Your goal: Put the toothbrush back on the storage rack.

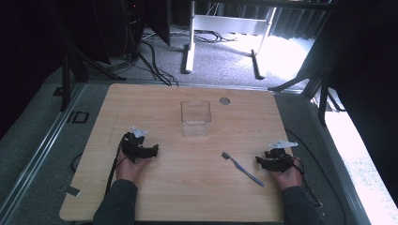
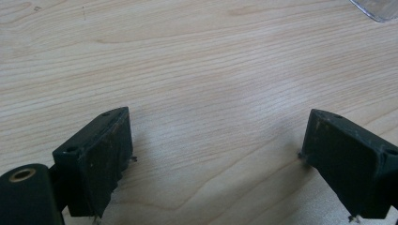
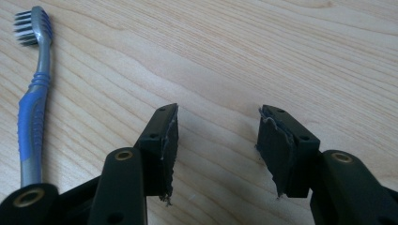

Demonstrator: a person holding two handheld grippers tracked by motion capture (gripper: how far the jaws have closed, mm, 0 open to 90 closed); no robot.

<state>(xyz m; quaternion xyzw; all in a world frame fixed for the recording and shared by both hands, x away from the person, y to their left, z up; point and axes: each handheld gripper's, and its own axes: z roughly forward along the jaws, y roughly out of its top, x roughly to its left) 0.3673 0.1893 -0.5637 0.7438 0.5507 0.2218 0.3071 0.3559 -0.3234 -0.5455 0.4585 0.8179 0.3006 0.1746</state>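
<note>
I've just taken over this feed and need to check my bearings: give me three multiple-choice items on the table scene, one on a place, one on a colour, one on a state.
1. Where does the blue and grey plastic toothbrush lie?
A. inside the clear square plastic container
B. on the light wooden table, near the right hand-held gripper
C. between the left hand-held gripper's jaws

2. What colour is the toothbrush's grip?
A. red
B. green
C. blue

3. How do the right hand-held gripper's jaws stand?
A. open, nothing between them
B. shut on the toothbrush
C. shut on the container

Answers:
1 B: it lies flat on the table just left of the right hand-held gripper, away from the container.
2 C: blue grip, grey neck.
3 A: bare wood shows between them.
</note>
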